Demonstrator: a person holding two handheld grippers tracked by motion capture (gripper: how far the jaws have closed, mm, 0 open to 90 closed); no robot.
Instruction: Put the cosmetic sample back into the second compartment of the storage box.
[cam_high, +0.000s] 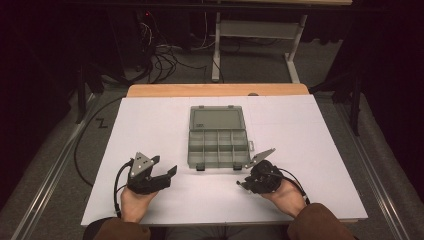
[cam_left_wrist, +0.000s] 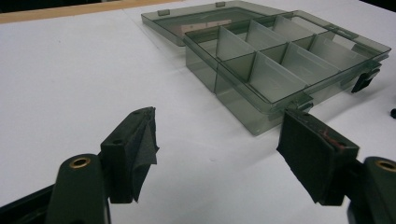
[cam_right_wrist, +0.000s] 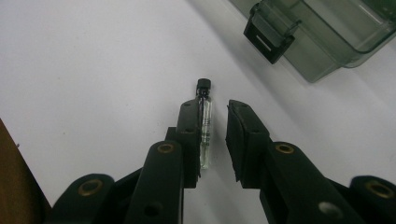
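High view: The bench (cam_high: 150, 120) carries a white surface with a smoke-grey compartment box (cam_high: 218, 145) at its centre. The box's lid (cam_high: 216, 119) lies folded flat on the far side. The left tongs (cam_high: 166, 175) rest on the bench near the box's front left corner, with jaws spread. The right tongs (cam_high: 242, 184) sit just in front of the box's front right corner, held low over the bench. The vial is too small to make out here.

Left gripper view: The left tongs (cam_left_wrist: 217, 149) stand wide apart with nothing between them. Bare bench surface shows in the gap. The compartment box (cam_left_wrist: 280, 60) lies ahead and to the right, with its dividers visible and its compartments unfilled. One black latch (cam_left_wrist: 365, 80) hangs at the front wall.

Right gripper view: A small clear vial (cam_right_wrist: 204, 122) with a black cap lies on the bench between the right tongs (cam_right_wrist: 212, 109). The vial sits against the inner face of the left-hand jaw. A visible gap separates it from the right-hand jaw, so the tongs are not clamped on it. The corner of the box (cam_right_wrist: 327, 37) and a black latch (cam_right_wrist: 268, 35) lie beyond, apart from the vial.
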